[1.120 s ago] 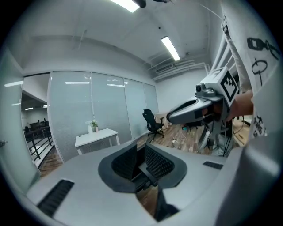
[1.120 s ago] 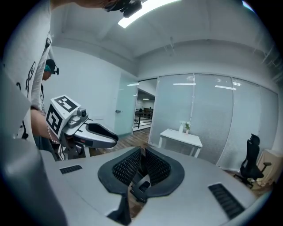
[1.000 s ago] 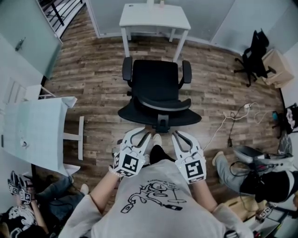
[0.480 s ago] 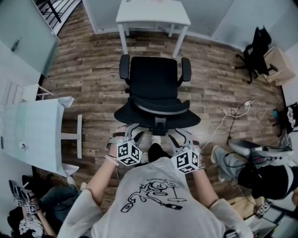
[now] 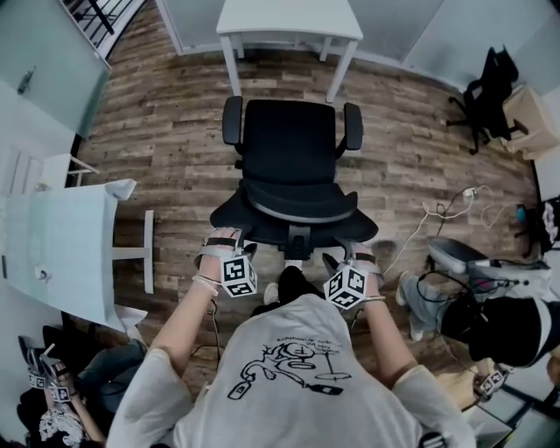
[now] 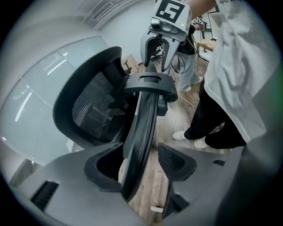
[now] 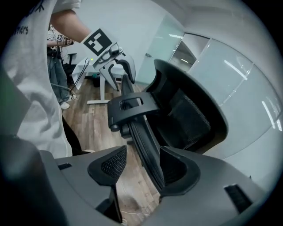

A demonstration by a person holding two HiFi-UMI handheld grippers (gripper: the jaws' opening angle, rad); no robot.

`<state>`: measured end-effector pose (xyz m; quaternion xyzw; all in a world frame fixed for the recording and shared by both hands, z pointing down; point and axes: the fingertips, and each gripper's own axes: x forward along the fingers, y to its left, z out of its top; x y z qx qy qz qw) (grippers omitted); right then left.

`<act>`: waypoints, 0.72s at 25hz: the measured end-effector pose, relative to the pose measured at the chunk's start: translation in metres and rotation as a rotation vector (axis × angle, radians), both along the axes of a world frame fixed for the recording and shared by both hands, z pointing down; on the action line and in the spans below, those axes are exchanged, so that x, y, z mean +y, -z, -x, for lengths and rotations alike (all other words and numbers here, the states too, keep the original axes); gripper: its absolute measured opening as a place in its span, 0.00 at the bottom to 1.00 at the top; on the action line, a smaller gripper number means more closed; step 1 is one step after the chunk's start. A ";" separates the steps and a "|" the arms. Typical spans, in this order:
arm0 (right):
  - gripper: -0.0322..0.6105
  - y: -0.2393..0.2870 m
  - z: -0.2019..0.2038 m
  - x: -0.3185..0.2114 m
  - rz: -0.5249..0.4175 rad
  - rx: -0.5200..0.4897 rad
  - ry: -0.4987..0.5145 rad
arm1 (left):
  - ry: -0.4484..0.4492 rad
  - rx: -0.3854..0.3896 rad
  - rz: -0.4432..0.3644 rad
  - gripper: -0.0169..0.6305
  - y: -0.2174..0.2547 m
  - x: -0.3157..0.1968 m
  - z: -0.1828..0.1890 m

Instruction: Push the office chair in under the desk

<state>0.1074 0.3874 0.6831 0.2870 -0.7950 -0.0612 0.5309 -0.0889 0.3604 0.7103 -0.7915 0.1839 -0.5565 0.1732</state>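
A black office chair faces the white desk at the far wall, with its seat front at the desk's legs. I stand behind it. My left gripper is at the left end of the mesh backrest, my right gripper at the right end. In the left gripper view the left gripper has the backrest's rim between its jaws, which are opening, with a gap at one pad. The right gripper straddles the rim the same way, also opening.
Another white desk stands at the left. A second black chair and a cardboard box are at the far right. Cables lie on the wood floor. People sit at the right and lower left.
Both grippers have moved forward from behind the chair to the two ends of its backrest, and their jaws have spread around the rim. The chair stands where it was before the desk.
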 end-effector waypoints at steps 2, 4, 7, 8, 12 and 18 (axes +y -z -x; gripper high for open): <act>0.42 -0.016 -0.006 0.000 0.024 0.025 0.009 | -0.027 -0.039 -0.006 0.40 -0.007 -0.001 -0.001; 0.43 -0.027 -0.008 -0.001 0.038 0.031 0.011 | -0.044 -0.061 -0.014 0.39 -0.012 -0.002 -0.002; 0.43 -0.034 -0.010 -0.004 0.029 0.039 0.014 | -0.060 -0.077 -0.025 0.39 -0.016 -0.004 -0.006; 0.43 -0.035 -0.010 -0.006 0.019 0.041 0.013 | -0.067 -0.088 -0.032 0.38 -0.017 -0.004 -0.007; 0.32 -0.035 -0.013 -0.012 0.000 0.033 0.009 | -0.108 -0.145 -0.046 0.22 -0.026 -0.001 -0.008; 0.30 -0.034 -0.016 -0.013 0.026 0.056 0.021 | -0.087 -0.130 -0.024 0.20 -0.025 -0.001 -0.011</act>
